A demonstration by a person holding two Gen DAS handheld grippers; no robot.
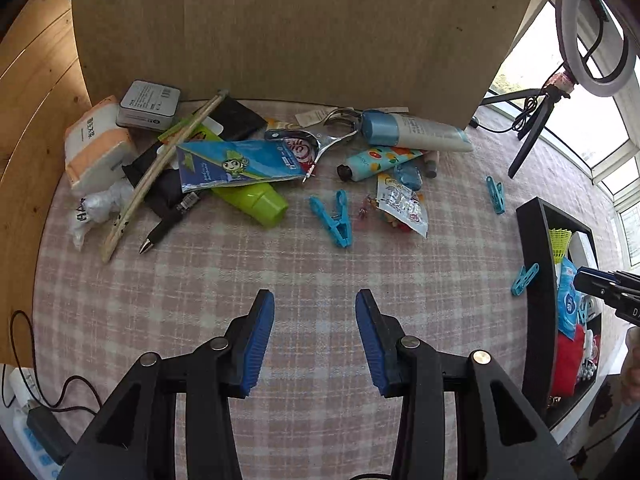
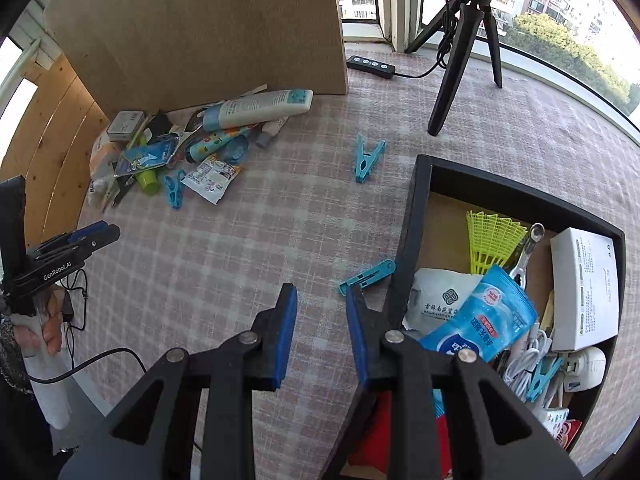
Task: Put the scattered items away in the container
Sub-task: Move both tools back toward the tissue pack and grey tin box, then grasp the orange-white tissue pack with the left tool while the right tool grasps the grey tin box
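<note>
A heap of scattered items lies against a cardboard board: a green bottle, a white tube with a blue cap, a pen, chopsticks and packets. Blue clothes pegs lie loose, and one peg rests against the black container's wall. The container holds a yellow shuttlecock, a white box and a blue packet. My left gripper hangs open over bare cloth, short of the heap. My right gripper is open and empty, beside the container's left wall.
A checked pink cloth covers the table. A black tripod and a power strip stand at the back right, with a ring light above. A wooden panel closes the left side. Cables trail off the left edge.
</note>
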